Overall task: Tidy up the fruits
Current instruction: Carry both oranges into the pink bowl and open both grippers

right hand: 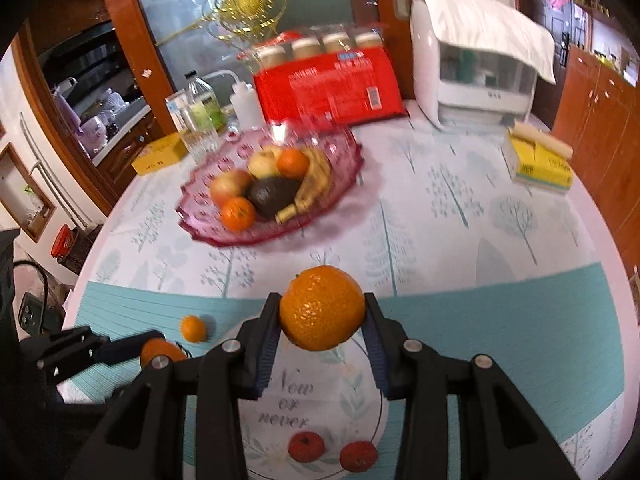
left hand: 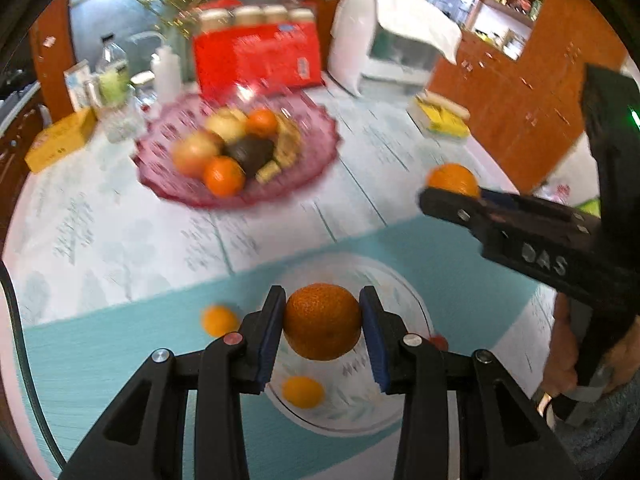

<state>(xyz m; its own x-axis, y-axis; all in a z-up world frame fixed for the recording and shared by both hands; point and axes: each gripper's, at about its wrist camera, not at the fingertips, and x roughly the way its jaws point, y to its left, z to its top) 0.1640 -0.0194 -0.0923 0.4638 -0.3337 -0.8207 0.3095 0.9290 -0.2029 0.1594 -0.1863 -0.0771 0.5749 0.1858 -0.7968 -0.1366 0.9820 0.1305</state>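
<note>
Above a white plate (right hand: 360,408) on the bench, each gripper's jaws clamp a round orange: left gripper (left hand: 322,322) on one orange (left hand: 322,326), right gripper (right hand: 322,312) on another (right hand: 322,306), its stem end up.

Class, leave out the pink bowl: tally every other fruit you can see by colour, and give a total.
Orange fruit: 4. First orange in the left gripper, second orange in the right gripper, small orange on the mat, another orange on the plate.
Red fruit: 2, on the plate.
Total: 6
</note>
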